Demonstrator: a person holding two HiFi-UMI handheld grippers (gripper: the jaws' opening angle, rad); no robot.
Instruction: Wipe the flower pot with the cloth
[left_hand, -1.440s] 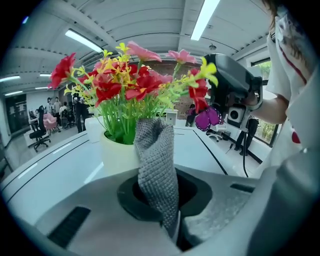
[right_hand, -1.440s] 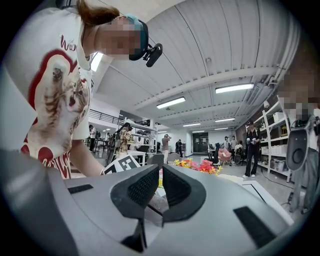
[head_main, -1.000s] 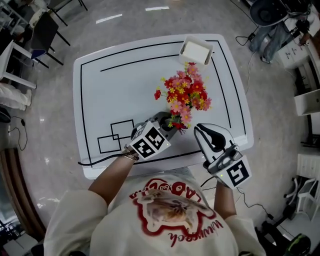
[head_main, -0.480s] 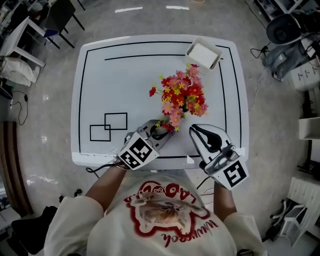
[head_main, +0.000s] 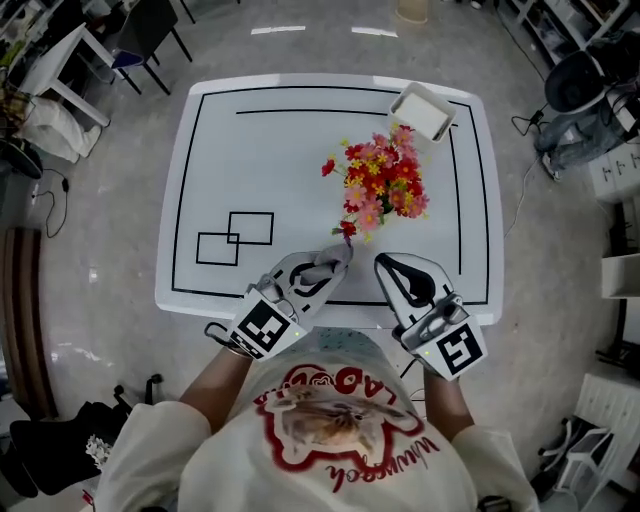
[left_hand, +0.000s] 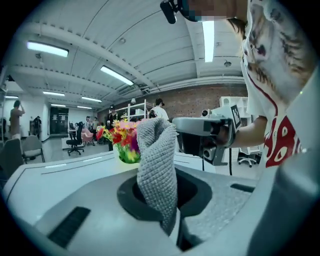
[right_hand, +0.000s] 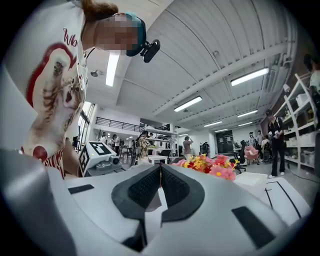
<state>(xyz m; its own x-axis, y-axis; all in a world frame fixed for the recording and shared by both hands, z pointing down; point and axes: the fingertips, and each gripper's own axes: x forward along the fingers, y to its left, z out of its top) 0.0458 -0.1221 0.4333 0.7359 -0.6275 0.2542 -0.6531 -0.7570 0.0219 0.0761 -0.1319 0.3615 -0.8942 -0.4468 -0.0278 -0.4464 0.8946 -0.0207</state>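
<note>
Place: open lab | strip lights (right_hand: 247, 76), shelving (right_hand: 302, 116), office chairs (left_hand: 75, 142)

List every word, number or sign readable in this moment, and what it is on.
"Wo": red script on the shirt, right gripper view; the rest is cut off.
Red lettering round the shirt's cat picture, head view: upside down, warped, unreadable.
Left gripper, right gripper (jaws just closed, nothing between them): cubes bear square black-and-white markers, no words.
Table: black lines only, no text.
</note>
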